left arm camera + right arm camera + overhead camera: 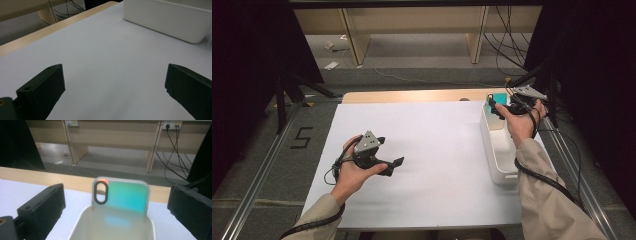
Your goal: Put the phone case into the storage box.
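- fingers [41, 206] of the right gripper [116, 205] stand spread wide in the right gripper view, pinching nothing; between them, farther off, a phone case [121, 196] stands upright.
- both black fingers [42, 90] of the left gripper [115, 90] are likewise spread wide in the left gripper view, with bare white table sheet [110, 62] between them and nothing held.
- from the high view, the left gripper [388, 156] hangs just above the white sheet [432, 140] near the person's side, held in the left hand [349, 172]; this view shows the grey three-cornered plate on top, which the gripper's own camera does not.
- farther right, the white bin [499, 150] sits along the sheet's right edge; the left gripper view shows its rounded outer wall [170, 18] from the side and nothing of its inside.
- right gripper [499, 107] hovers over the bin's far end in the high view, held by the right hand [522, 122]; there the case is a small teal patch [499, 97] just past the gripper.
- close up in the right gripper view, the case leans against the bin's far wall [150, 230], its lower part inside the bin; it looks translucent, with a teal-green sheen, a frosted pale rim, a dark oval camera cutout at its upper left and an orange-red glint above that.
- beyond the case, the same view shows the wooden table edge [50, 178], then beige furniture legs and dangling cables.
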Tool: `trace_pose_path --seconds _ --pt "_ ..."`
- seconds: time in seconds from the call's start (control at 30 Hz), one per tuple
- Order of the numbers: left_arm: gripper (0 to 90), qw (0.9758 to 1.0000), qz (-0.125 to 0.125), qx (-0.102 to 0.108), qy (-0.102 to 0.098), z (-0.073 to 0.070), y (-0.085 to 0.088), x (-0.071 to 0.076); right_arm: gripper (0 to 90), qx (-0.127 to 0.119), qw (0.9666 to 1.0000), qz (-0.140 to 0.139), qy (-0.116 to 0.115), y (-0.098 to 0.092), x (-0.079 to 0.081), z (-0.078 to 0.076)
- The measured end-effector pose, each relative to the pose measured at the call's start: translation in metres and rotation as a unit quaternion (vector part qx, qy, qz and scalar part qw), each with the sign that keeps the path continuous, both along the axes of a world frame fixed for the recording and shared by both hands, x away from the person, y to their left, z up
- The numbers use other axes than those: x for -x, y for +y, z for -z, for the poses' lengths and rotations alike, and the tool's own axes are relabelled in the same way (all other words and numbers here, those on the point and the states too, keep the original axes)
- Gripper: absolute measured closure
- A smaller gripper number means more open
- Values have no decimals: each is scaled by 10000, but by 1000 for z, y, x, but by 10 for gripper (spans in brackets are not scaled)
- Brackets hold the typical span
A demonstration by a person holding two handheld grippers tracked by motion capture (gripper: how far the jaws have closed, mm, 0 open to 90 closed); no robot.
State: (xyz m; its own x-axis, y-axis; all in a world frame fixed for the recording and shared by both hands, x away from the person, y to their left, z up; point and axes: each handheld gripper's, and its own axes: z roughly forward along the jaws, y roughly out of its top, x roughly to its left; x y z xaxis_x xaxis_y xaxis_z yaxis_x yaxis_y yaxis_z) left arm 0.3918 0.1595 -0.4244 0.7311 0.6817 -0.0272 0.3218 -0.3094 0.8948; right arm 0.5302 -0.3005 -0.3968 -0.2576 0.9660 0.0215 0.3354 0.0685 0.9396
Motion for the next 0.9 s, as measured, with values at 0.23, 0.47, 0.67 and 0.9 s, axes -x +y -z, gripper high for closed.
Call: trace_pose_path --seconds 0.23,0.47,0.67,0.9 --pt "19 10000 -6 9 9 0 0 0 33 -2 10000 -82 -30 1 9 0" --pt "19 10000 -16 22 12 0 0 0 46 -43 9997 -215 -95 3 23 0" --pt "19 10000 -14 25 13 0 0 0 54 -129 9992 -334 -158 6 34 1" --pt "19 10000 -13 24 10 -1 0 0 62 -99 9985 -493 -234 11 46 -1"
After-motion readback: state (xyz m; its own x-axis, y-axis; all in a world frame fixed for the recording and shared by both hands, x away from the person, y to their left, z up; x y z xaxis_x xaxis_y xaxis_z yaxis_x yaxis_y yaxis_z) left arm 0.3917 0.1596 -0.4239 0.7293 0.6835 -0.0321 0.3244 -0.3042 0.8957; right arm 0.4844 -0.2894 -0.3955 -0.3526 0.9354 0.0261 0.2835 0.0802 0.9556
